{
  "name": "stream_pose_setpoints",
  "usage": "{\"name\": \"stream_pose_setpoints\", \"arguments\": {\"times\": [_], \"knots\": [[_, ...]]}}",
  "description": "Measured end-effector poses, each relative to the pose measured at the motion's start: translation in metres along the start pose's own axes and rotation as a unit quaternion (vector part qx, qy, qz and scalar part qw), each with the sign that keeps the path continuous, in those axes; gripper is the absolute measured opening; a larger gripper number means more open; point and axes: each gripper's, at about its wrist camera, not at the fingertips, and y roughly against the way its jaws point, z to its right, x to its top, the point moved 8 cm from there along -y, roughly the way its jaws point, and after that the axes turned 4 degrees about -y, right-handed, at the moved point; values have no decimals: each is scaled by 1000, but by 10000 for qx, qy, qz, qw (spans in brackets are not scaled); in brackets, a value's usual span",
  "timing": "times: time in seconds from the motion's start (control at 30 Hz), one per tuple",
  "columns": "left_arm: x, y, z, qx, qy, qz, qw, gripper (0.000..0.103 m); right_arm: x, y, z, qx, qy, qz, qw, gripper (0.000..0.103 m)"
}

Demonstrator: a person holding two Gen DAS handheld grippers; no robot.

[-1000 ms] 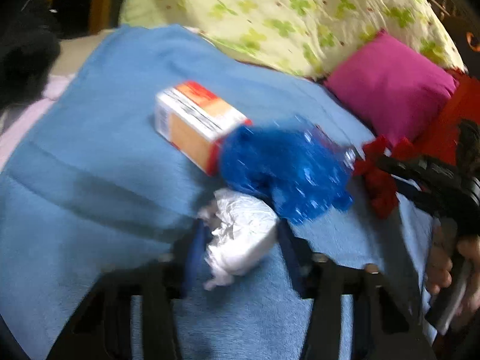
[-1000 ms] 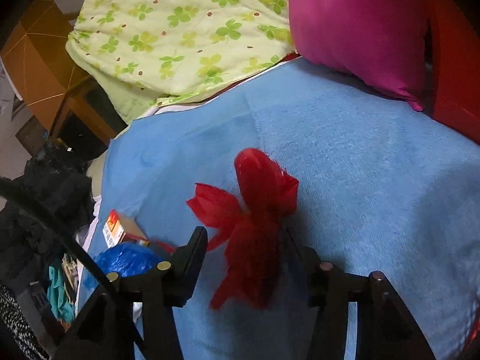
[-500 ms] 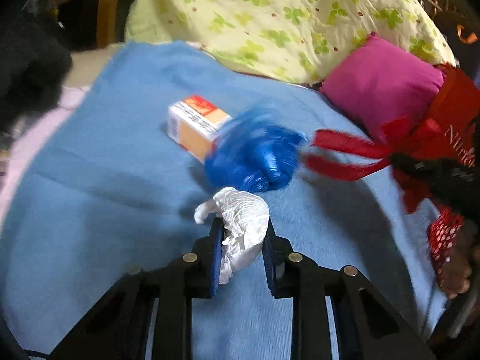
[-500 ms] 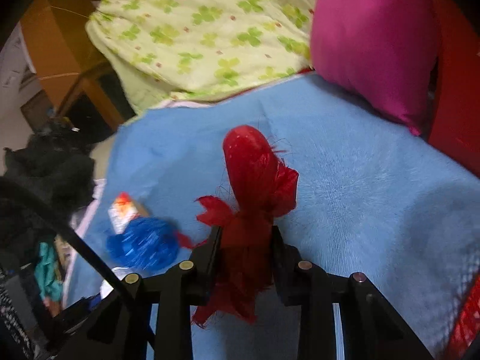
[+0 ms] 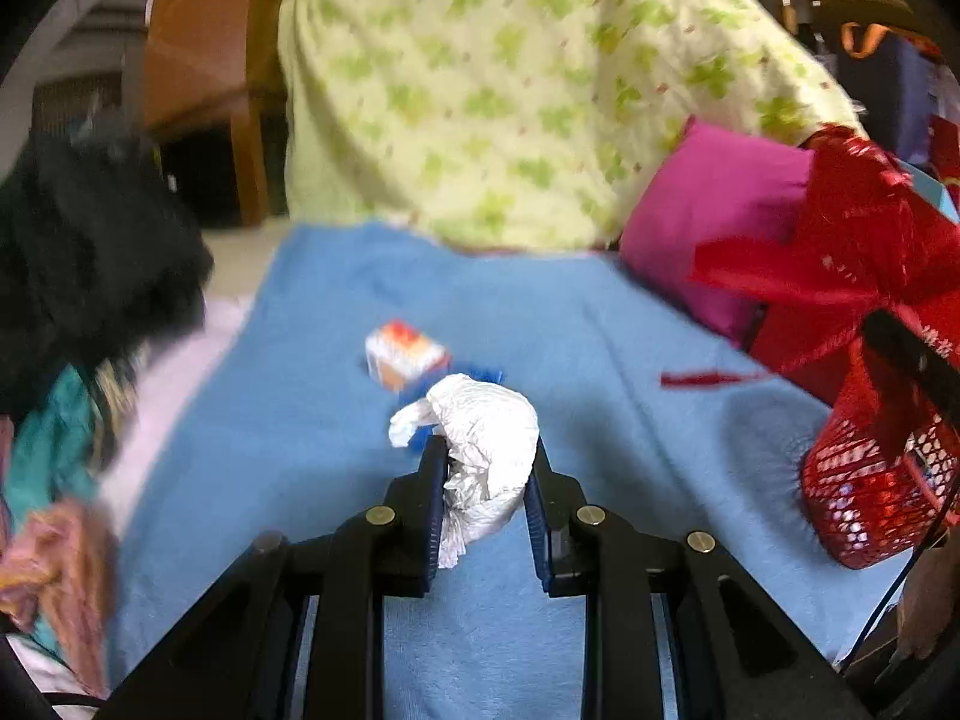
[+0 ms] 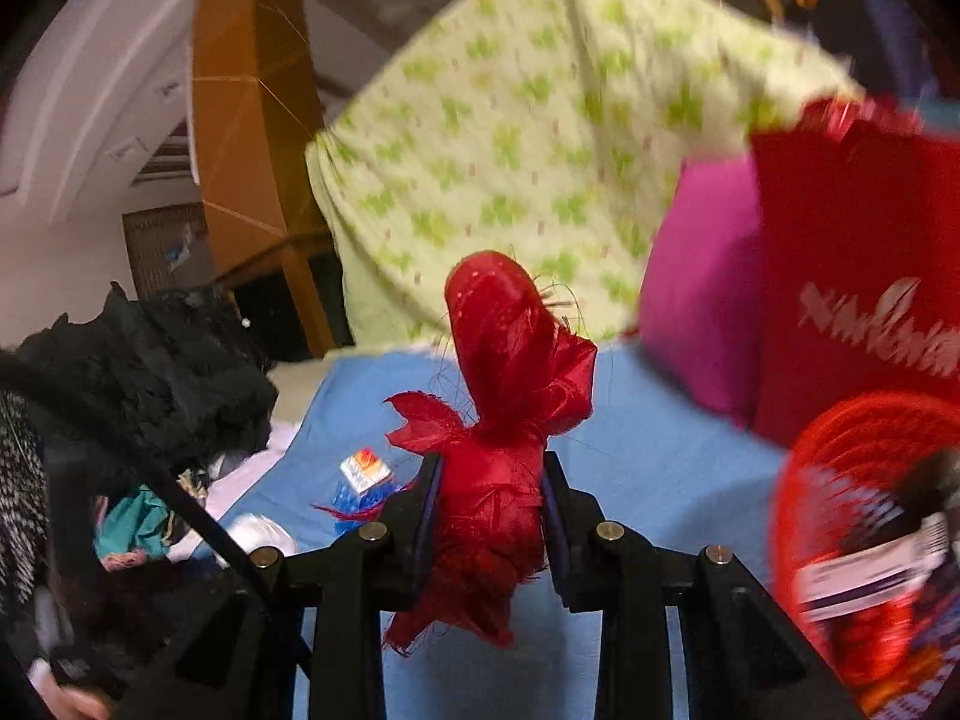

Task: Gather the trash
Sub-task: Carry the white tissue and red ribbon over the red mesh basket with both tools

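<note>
A blue blanket (image 5: 336,480) covers the bed from the near edge to the far end. At the far end a pale green quilt with a clover print (image 5: 510,90) is piled high, and a magenta pillow (image 5: 714,210) leans just right of it. Far left, a brown wooden post (image 6: 246,120) rises toward a white ceiling (image 6: 90,90). A heap of black cloth (image 5: 90,252) lies on the left. The light is dim and warm.

Left tongs (image 5: 487,474) and right tongs (image 6: 489,492) both clamped, loaded.
</note>
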Motion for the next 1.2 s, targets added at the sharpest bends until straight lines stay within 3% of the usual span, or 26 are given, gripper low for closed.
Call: {"name": "stream_pose_setpoints", "arguments": {"times": [0.23, 0.37, 1.2], "knots": [[30, 47, 31, 117, -329, 501, 9981, 26, 8, 64, 21, -169, 82, 652, 9977, 32], [40, 59, 49, 113, -474, 620, 9969, 26, 16, 79, 31, -204, 77, 888, 9958, 32], [61, 67, 144, -176, -1083, 727, 9913, 26, 28, 112, 113, -585, -619, 1157, 9896, 33]]}}
